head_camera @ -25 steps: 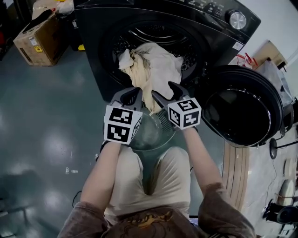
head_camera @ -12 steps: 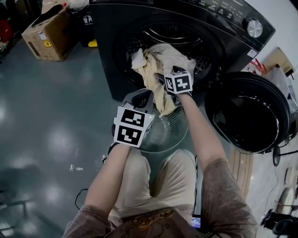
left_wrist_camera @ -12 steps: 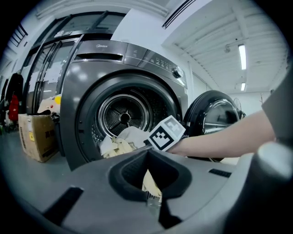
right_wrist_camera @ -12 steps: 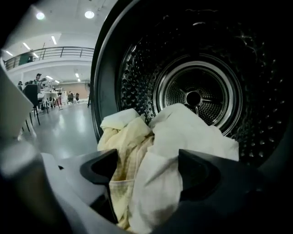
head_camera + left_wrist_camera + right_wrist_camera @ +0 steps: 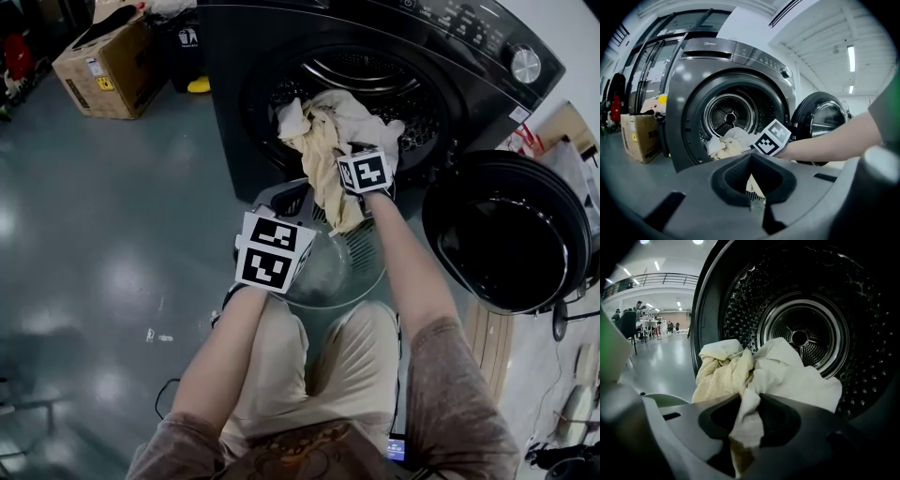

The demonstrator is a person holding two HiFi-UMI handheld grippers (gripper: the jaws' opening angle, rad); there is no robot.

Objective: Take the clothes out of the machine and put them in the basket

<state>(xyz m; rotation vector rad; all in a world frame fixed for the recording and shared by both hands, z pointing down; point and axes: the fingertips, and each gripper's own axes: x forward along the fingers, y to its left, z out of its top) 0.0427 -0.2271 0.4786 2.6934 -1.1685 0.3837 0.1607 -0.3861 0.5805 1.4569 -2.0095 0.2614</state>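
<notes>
One steady pull needed: with the right gripper (image 5: 749, 401) just closed onto the cream cloth (image 5: 787, 376) at the washer (image 5: 234, 94) mouth, draw back and down into the basket (image 5: 375, 272); keep the left gripper (image 5: 751, 157), closed and apparently empty, clear.

Lab hall: washing machine (image 5: 234, 122), glossy floor (image 5: 94, 244), cardboard box (image 5: 108, 61), desks (image 5: 651, 326).

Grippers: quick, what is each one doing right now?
Left gripper: jaws together, nothing gripped.
Right gripper: jaws have just been closing, now pinching the pale cloth.
</notes>
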